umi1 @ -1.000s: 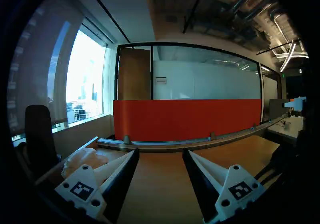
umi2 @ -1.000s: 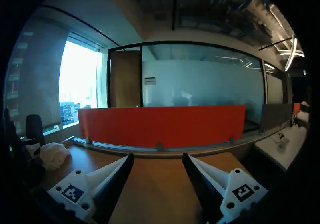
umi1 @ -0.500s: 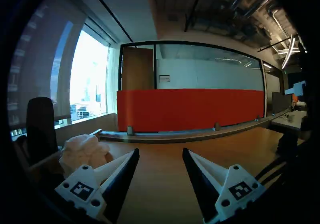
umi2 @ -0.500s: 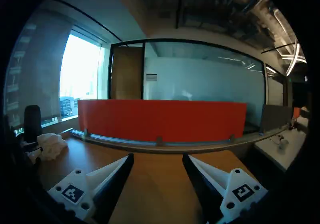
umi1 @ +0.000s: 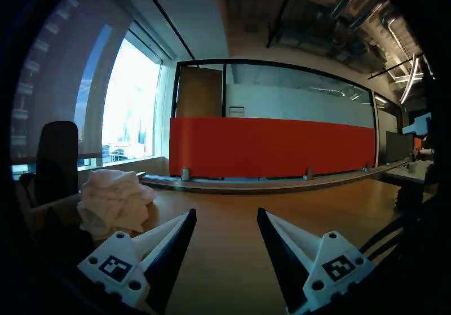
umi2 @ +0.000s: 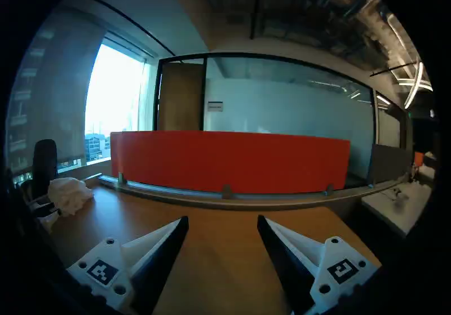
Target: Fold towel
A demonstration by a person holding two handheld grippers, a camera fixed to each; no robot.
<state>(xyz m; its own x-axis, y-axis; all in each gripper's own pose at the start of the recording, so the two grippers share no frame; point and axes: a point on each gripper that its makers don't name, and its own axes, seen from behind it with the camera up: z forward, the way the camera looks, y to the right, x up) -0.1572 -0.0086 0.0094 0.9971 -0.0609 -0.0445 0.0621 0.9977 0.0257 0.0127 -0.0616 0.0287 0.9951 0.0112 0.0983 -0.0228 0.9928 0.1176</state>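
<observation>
Worktop [umi1: 225, 258]: brown wood with a smooth top. It runs from just under me to a far edge, and my right gripper view shows the same wood [umi2: 220, 247].
Towel [umi1: 115, 202]: pale and crumpled in a loose heap. It lies directly on the worktop's left side, at the near left in my left gripper view.
Far edge: a grey rail [umi1: 253, 184] runs along it, and a red screen [umi1: 270, 146] stands upright on the rail.
Right side: a dark object [umi1: 409, 195] sits on the worktop. I cannot tell what it is.

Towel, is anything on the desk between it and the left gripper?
Nothing visible. The crumpled towel lies on the wooden desk, ahead and left of the open left gripper, with only bare desktop between them.
</observation>
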